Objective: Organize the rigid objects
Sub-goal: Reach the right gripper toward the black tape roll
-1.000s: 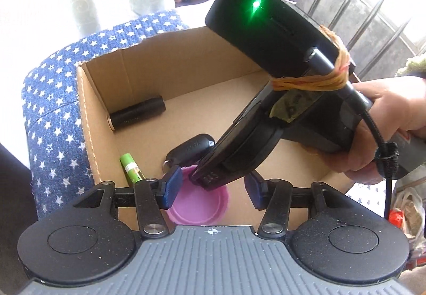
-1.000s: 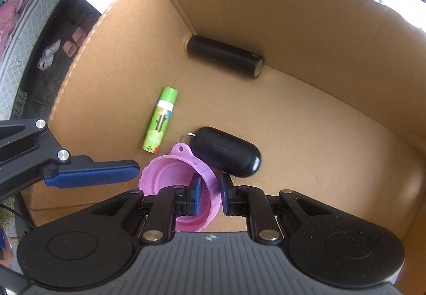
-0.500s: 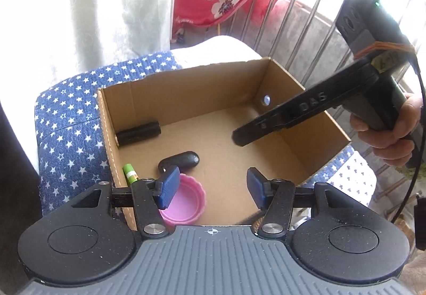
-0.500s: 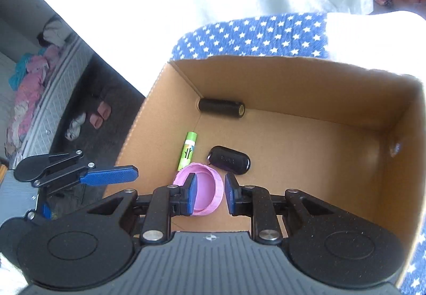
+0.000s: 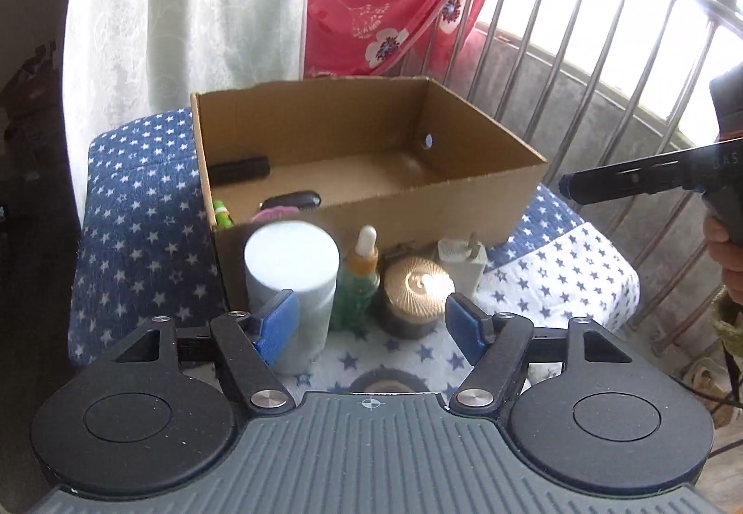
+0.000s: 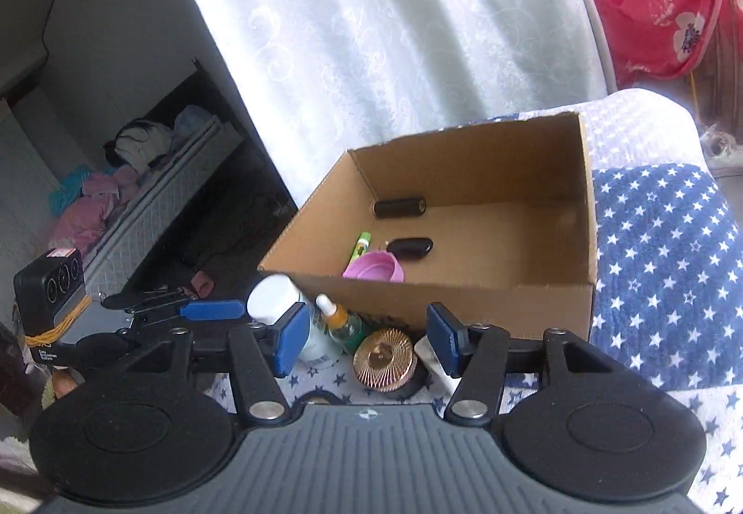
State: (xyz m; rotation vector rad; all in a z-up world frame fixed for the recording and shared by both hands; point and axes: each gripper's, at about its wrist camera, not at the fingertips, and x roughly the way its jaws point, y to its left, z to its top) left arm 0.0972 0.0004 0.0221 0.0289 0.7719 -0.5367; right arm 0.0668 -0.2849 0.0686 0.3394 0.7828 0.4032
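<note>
Both grippers held back from the box, jaws apart and empty

Nearest, the left gripper [image 5: 369, 321] and right gripper [image 6: 367, 337] are seen with jaws just opened wider, nothing between them; beyond, a white jar [image 5: 291, 277], dropper bottle [image 5: 362, 277] and gold lid [image 6: 383, 357] are lined up before the cardboard box [image 6: 464, 305], where the pink cap [image 6: 374, 267], green tube [image 6: 361, 245] and two black items are lodged

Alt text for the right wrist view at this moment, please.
The open right gripper, its jaws just opened with nothing between them, hangs over a gold-lidded jar, dropper bottle and white bottle before a cardboard box holding a pink lid, green tube and two black items.
</note>
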